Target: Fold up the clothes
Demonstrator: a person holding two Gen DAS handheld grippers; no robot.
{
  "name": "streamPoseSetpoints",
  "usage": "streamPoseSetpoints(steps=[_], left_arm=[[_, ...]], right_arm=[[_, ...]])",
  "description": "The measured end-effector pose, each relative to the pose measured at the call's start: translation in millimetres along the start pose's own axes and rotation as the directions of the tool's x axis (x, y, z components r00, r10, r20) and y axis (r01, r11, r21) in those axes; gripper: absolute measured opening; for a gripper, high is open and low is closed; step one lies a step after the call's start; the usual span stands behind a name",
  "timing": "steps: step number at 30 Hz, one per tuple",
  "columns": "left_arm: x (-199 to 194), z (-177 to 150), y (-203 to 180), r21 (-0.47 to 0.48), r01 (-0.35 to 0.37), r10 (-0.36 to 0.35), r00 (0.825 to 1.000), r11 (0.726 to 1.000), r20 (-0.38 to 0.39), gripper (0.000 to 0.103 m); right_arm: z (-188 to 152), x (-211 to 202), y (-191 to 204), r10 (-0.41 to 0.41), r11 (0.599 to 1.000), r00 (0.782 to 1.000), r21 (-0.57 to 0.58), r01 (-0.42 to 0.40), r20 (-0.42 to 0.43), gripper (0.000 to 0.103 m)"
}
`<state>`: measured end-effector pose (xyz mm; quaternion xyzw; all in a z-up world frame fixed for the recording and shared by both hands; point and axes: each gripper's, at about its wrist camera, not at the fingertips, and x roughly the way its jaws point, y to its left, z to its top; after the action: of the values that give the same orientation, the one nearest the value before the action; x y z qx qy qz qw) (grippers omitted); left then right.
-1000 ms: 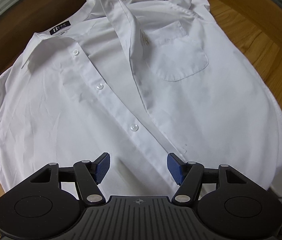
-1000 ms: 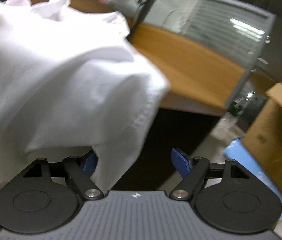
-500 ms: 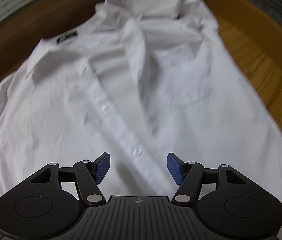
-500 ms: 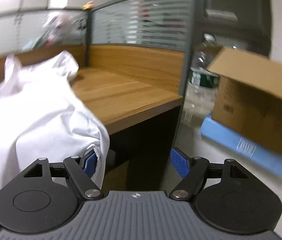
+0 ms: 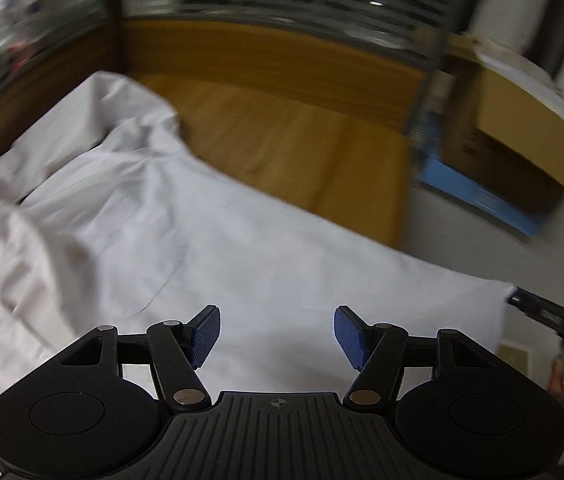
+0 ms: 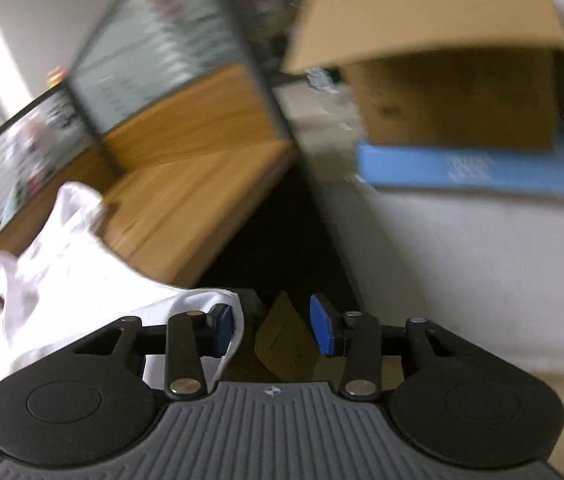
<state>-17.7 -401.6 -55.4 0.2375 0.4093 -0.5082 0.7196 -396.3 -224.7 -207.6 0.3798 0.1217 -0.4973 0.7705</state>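
**White shirt at the bench edge**

The right tongs (image 6: 275, 326) are closing — the hem of the white shirt (image 6: 61, 280) drapes over the left pad, clear of the right one. The left tongs (image 5: 277, 334) stand open above the shirt, gripping nothing. The shirt sprawls across the wooden bench (image 5: 302, 140); beyond, a cardboard box (image 6: 454, 92) sits on the floor.

Motion blur smears the cardboard box (image 6: 454, 92); frame edges crop the shirt (image 5: 161, 240).

Shirt (image 5: 209, 216) on desk (image 5: 302, 140); box (image 5: 518, 132) right.
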Motion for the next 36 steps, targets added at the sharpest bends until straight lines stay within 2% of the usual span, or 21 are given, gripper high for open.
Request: streamPoseSetpoints(steps=[3, 5, 7, 9, 12, 15, 18, 21, 24, 28, 31, 33, 36], left_arm=[[2, 0, -6, 0.034, 0.009, -0.009, 1.000, 0.999, 0.003, 0.066], [0, 0, -1, 0.028, -0.011, 0.011, 1.000, 1.000, 0.014, 0.066], [-2, 0, 12, -0.005, -0.050, 0.050, 0.998, 0.999, 0.026, 0.066], [-3, -2, 32, -0.070, -0.101, 0.103, 0.994, 0.992, 0.026, 0.066], [-3, -5, 70, -0.174, -0.184, 0.190, 0.982, 0.967, 0.014, 0.066], [-2, -9, 110, -0.274, -0.259, 0.268, 0.963, 0.926, -0.002, 0.066], [-1, -8, 148, -0.366, -0.289, 0.307, 0.952, 0.885, -0.009, 0.066], [1, -6, 179, -0.439, -0.272, 0.301, 0.953, 0.857, -0.002, 0.066], [5, -3, 193, -0.483, -0.223, 0.265, 0.964, 0.847, 0.020, 0.065], [13, -1, 210, -0.534, -0.188, 0.253, 0.966, 0.825, 0.051, 0.065], [17, 1, 224, -0.556, -0.160, 0.241, 0.968, 0.815, 0.075, 0.062], [21, 4, 230, -0.559, -0.140, 0.228, 0.969, 0.817, 0.091, 0.057], [26, 6, 241, -0.577, -0.095, 0.199, 0.973, 0.811, 0.119, 0.057]], right_arm=[[-7, 6, -11, -0.023, 0.999, 0.999, 0.041, 0.024, -0.030, 0.046], [-11, 10, -19, -0.029, 0.996, 0.998, 0.086, 0.034, -0.053, 0.046], [-12, 14, -33, 0.004, 0.981, 0.997, 0.192, 0.012, -0.081, 0.045], [-13, 19, -42, 0.028, 0.971, 0.993, 0.240, 0.000, -0.115, 0.045], [-9, 28, -45, 0.020, 0.983, 0.980, 0.184, 0.017, -0.198, 0.046], [-4, 39, -46, -0.001, 0.995, 0.955, 0.095, 0.031, -0.295, 0.047], [3, 41, -41, -0.029, 1.000, 0.936, -0.011, 0.027, -0.351, 0.051], [7, 37, -36, -0.043, 0.996, 0.920, -0.090, 0.008, -0.389, 0.051], [10, 33, -31, -0.056, 0.989, 0.892, -0.147, -0.012, -0.449, 0.052], [14, 26, -20, -0.123, 0.969, 0.853, -0.246, -0.007, -0.507, 0.054], [13, 15, -13, -0.209, 0.940, 0.824, -0.342, 0.020, -0.527, 0.054], [13, 4, -12, -0.235, 0.930, 0.819, -0.367, 0.033, -0.523, 0.054], [15, -10, -9, -0.240, 0.936, 0.822, -0.349, 0.055, -0.516, 0.054]])
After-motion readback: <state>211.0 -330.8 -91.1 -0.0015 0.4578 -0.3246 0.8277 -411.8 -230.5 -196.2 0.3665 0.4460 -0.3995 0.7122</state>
